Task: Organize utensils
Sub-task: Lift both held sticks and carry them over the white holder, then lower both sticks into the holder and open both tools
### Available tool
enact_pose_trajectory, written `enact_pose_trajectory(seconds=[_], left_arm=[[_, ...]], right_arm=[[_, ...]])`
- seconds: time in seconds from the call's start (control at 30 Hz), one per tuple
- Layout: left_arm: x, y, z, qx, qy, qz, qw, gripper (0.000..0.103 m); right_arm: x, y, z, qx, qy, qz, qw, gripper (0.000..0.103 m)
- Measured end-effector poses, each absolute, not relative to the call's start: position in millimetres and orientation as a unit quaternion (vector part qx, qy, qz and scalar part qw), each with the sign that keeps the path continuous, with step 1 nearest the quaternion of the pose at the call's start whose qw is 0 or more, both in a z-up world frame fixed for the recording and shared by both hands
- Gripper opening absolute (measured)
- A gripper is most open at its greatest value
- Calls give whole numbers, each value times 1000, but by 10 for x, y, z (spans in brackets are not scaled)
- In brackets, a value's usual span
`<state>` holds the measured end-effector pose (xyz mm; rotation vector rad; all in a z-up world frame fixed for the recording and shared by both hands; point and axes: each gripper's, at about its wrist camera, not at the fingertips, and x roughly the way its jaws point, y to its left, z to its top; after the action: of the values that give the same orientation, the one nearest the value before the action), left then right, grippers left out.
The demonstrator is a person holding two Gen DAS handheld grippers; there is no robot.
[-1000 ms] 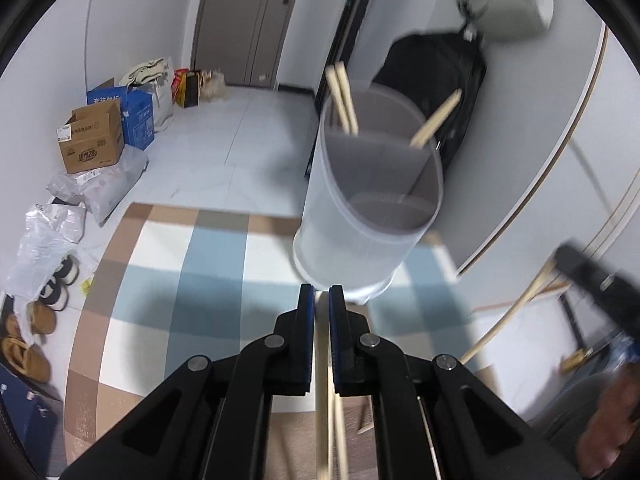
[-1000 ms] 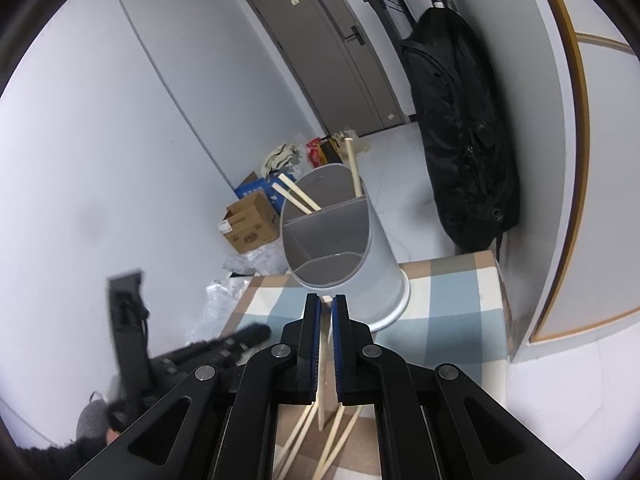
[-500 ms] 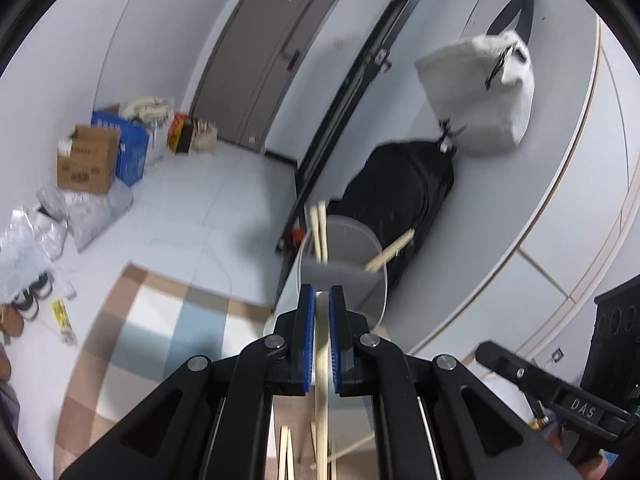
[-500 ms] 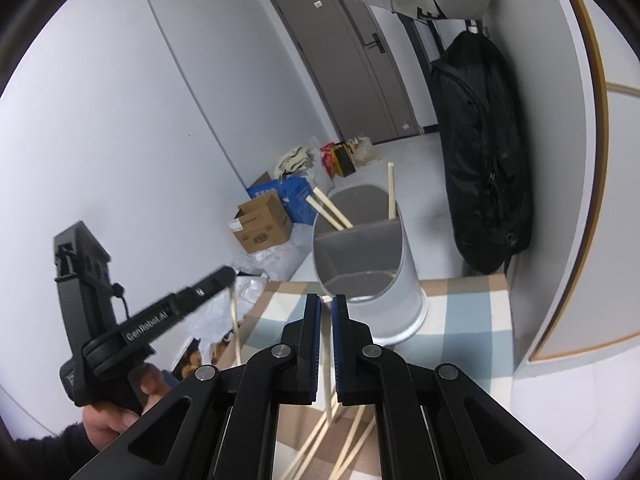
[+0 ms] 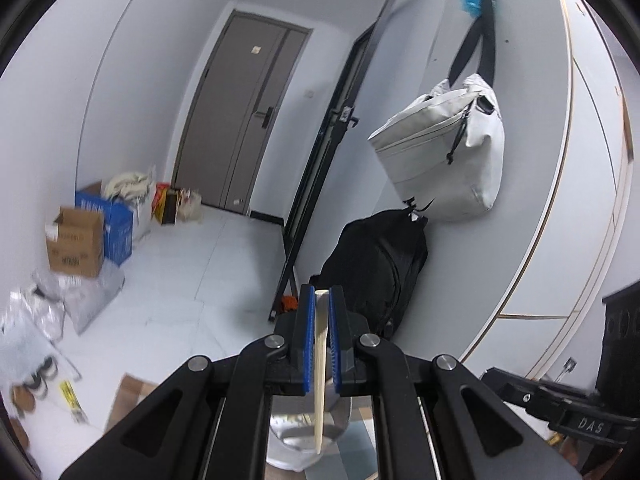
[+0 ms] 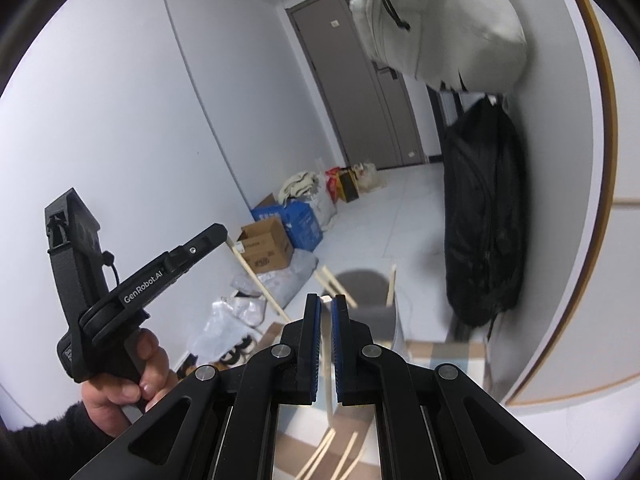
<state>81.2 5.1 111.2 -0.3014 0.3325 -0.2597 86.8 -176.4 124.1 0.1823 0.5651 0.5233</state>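
Each gripper is carrying one chopstick toward the grey holder, so the step in hand is the transfer from table to holder, past the pick-up and short of the drop. The left gripper (image 5: 319, 308) has its blue pads clamped together on a pale wooden chopstick (image 5: 320, 368), which stands nearly upright: its top end pokes just above the pads and its long axis runs down between the arms, the lower tip hanging over the holder (image 5: 308, 432) seen below. The right gripper (image 6: 326, 312) is likewise closed on a second chopstick (image 6: 328, 384), also roughly upright with its length running down toward the checked tablecloth (image 6: 440, 354). In the right view the holder (image 6: 370, 300) stands just beyond the pads, with a few chopsticks (image 6: 390, 284) already leaning inside it, their tops tilted outward. More loose chopsticks (image 6: 324, 454) lie flat on the cloth near the camera, so the task looks partly done. The next move calls for bringing each lower tip over an open compartment, keeping the stick near vertical so it clears the rim and the sticks already inside, lowering it, and only then parting the pads. Which compartment each stick is meant for I cannot tell.
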Motion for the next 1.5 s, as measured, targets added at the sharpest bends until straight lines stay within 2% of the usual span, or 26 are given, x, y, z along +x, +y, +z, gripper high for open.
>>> enact_pose_trajectory(seconds=[0.53, 1.07, 1.5], left_arm=[[1303, -10, 1456, -97, 163, -138, 972, 3], [1777, -25, 1033, -102, 201, -149, 963, 3], [1859, -54, 864, -98, 234, -192, 948, 3]], right_arm=[[1737, -1438, 2101, 17, 233, 253, 939, 5], [2306, -1446, 1533, 40, 280, 250, 926, 5], [2417, -1340, 1248, 27, 305, 271, 913, 5]])
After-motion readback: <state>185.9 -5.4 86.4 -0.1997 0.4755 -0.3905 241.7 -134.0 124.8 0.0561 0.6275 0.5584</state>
